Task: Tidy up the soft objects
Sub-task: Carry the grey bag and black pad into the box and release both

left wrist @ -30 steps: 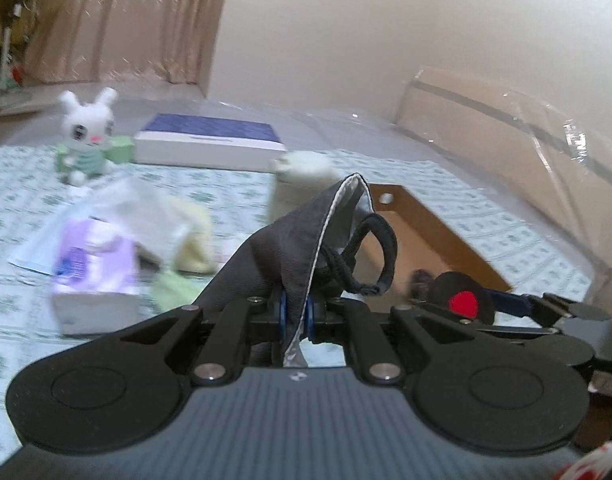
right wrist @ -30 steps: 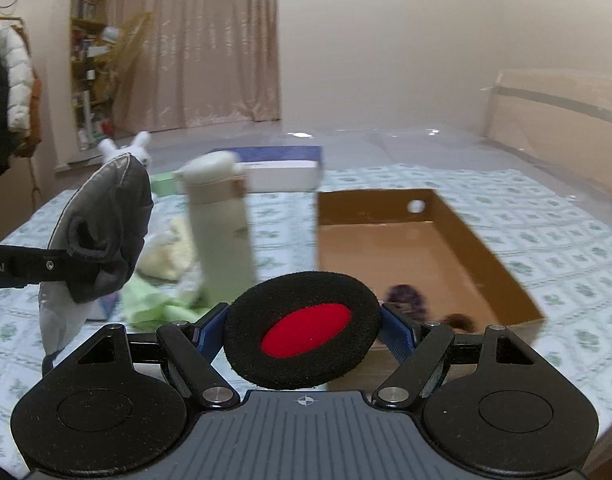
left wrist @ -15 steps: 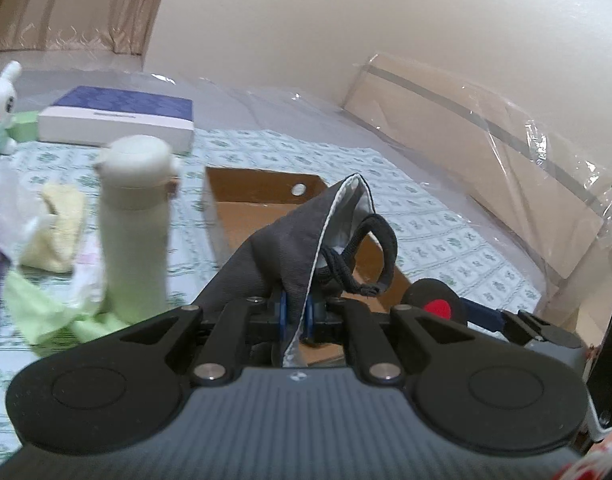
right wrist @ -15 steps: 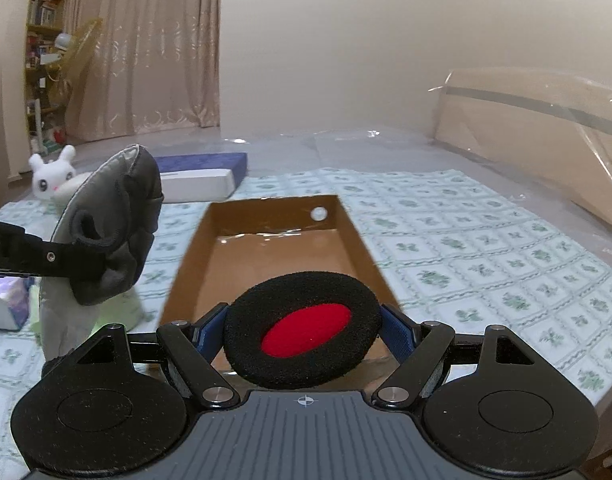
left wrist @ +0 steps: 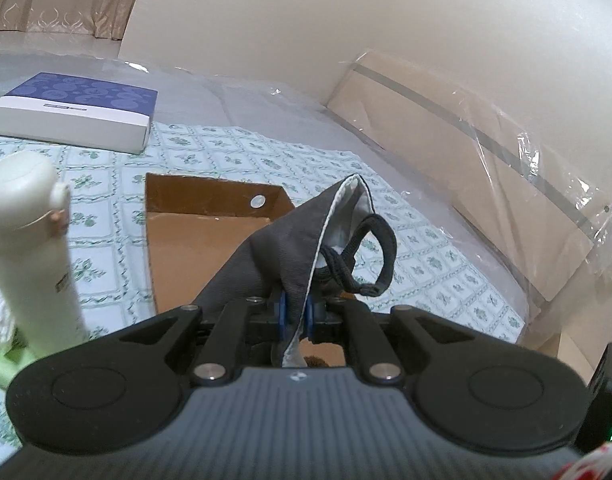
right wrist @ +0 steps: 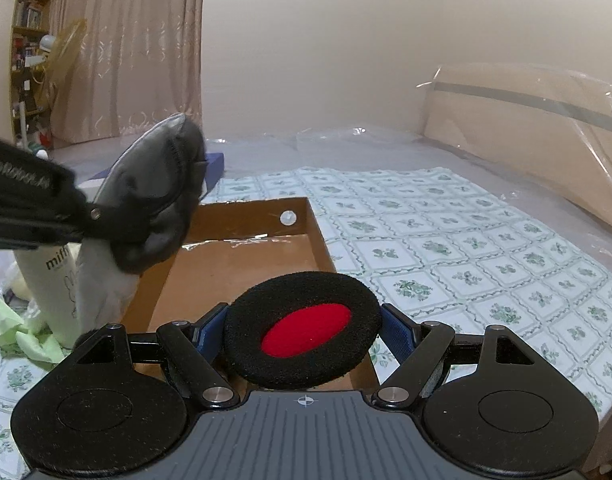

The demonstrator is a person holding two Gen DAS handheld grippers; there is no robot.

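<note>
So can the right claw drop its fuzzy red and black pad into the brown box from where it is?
Probably yes. The right claw holds the round pad just above the near end of the open cardboard box. Nothing lies between them; the left claw with its grey mask is off to the side.

Each gripper is matte black plastic: a ribbed grey-black housing flanked by two round discs, with silver screws on the linkage arms. The left gripper (left wrist: 293, 316) and right gripper (right wrist: 303, 330) both have blue finger pads.
</note>
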